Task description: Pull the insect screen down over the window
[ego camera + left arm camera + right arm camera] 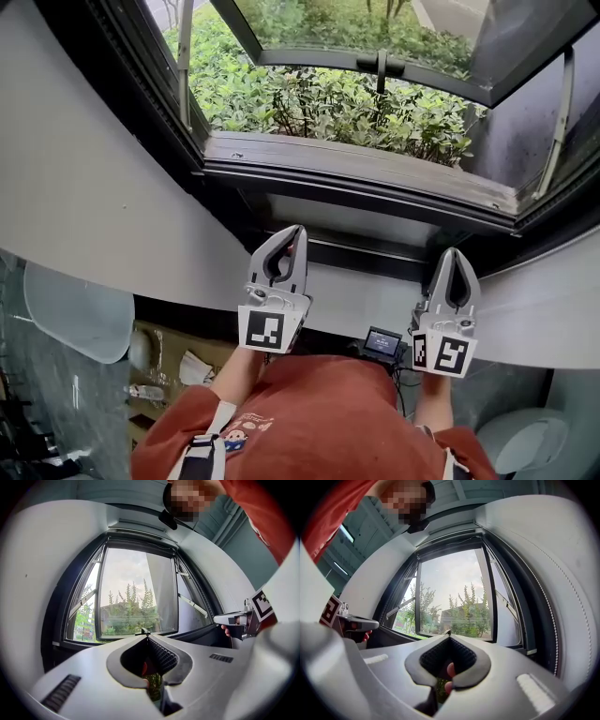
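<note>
Facing the open dark-framed glass window (319, 59), the grey left gripper (292, 231) and right gripper (454, 253) are held closed, empty, below its sill (356, 159). The insect screen, judged retracted at the window's top, is undrawn; the whole pull is left to be done.

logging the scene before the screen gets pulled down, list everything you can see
window: one, dark frame, ahead, sash swung outward
handle: one, black, on the sash's lower rail
bushes: many, green, outside under the sash
wall: white, around the window
display: one, small, black, low between the grippers
shirt: one, rust red, on the person
left gripper: one, grey, shut, empty
right gripper: one, grey, shut, empty
</note>
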### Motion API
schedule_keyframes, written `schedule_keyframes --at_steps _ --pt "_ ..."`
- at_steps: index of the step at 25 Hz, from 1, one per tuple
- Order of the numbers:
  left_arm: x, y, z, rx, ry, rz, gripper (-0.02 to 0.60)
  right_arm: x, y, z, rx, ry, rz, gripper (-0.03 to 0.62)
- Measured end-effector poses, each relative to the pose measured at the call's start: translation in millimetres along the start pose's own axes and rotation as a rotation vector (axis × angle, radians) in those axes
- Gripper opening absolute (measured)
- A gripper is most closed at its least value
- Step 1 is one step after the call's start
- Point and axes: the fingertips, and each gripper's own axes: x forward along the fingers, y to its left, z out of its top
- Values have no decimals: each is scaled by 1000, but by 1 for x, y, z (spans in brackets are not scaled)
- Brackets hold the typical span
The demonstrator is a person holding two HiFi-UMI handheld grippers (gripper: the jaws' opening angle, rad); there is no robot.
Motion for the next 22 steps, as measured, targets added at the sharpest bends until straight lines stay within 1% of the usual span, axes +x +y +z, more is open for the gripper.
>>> schedule_keyframes --at_steps 7,16,22 --pt "-1 7 9 12 -17 2 6 6 5 15 -21 -36 10 9" --pt "3 13 29 35 -68 12 6 16 5 38 -48 -101 26 11" --pt "10 17 44 41 -101 19 6 25 2 54 8 -150 28 11"
